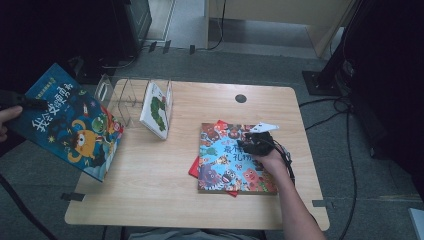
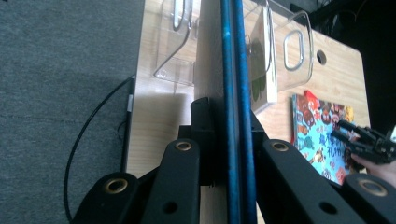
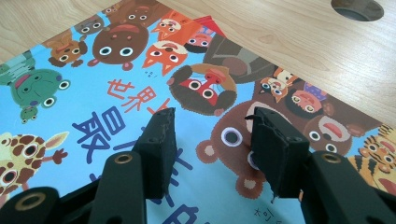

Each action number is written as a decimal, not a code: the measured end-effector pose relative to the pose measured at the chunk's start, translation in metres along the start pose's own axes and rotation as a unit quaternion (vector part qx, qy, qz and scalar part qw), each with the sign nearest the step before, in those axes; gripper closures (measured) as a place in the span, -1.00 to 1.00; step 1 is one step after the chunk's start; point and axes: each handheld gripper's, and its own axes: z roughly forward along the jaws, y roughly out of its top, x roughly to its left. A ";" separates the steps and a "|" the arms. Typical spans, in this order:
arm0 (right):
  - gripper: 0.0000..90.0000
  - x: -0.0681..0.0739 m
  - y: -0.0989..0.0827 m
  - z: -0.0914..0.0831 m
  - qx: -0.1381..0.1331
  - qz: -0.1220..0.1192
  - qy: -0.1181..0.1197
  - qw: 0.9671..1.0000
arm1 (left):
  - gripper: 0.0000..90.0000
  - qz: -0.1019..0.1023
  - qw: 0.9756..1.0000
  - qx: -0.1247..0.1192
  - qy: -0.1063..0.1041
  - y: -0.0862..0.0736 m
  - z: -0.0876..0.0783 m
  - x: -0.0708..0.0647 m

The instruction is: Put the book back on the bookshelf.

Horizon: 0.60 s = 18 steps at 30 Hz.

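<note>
Blue-covered book (image 1: 70, 122) hangs clamped edge-on in your left gripper (image 2: 232, 140) beyond the table's left edge, lined up with the clear rack (image 1: 125, 97), while your right gripper (image 3: 210, 144), jaws apart, steadies the stacked books (image 1: 232, 157).

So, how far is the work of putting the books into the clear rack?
Done: one green-and-white book stands in the clear rack. In hand: the left gripper is shut on the blue book, held off the table's left edge. Left: the animal-cover book and the red one under it; the right gripper rests open above them.
</note>
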 end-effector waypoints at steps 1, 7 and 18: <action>0.11 0.000 0.000 0.000 -0.001 0.000 0.000 1.000 | 0.85 0.000 1.000 -0.002 0.002 0.001 0.001 -0.001; 0.11 0.000 0.000 0.000 0.000 -0.002 -0.001 1.000 | 0.85 0.005 1.000 -0.006 0.009 0.008 0.011 -0.006; 0.12 0.000 0.001 0.001 0.000 -0.001 0.000 1.000 | 0.85 -0.007 1.000 -0.016 0.012 0.015 0.016 -0.002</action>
